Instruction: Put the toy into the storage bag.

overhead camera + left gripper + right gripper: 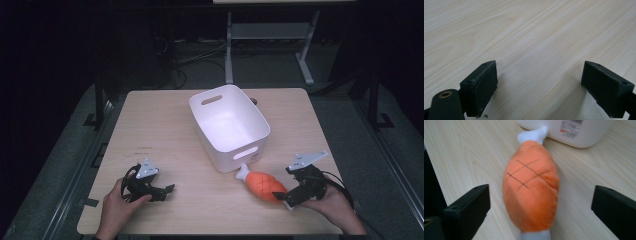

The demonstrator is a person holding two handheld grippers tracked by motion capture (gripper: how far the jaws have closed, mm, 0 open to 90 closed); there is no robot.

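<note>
Slip risk on the soft toy, with the bin close ahead

Plush is what you are about to pinch, and plush gives. The orange stuffed drumstick toy with white ends [531, 192] lies flat on the pale wood-grain table [529, 37], its far white tip touching or just short of the white plastic bin with handle slots [229, 125] — I cannot tell which. Your right gripper [290, 196] sits at the toy's near end with its jaws spread wide, one on either side of the fat orange middle and not yet touching it.

What could go wrong is mostly yours to cause. If you close near the rounded near end, the padding may squeeze out of the jaws like a bar of soap. Push forward while closing and the toy could nudge the bin, which looks light and may slide. Lift by one end and the rest will likely droop and catch the bin's rim.

Your left gripper [539, 85] rests well apart at the table's near left, jaws parted over bare wood with nothing between them — so it is free to steady the bin if needed.
</note>
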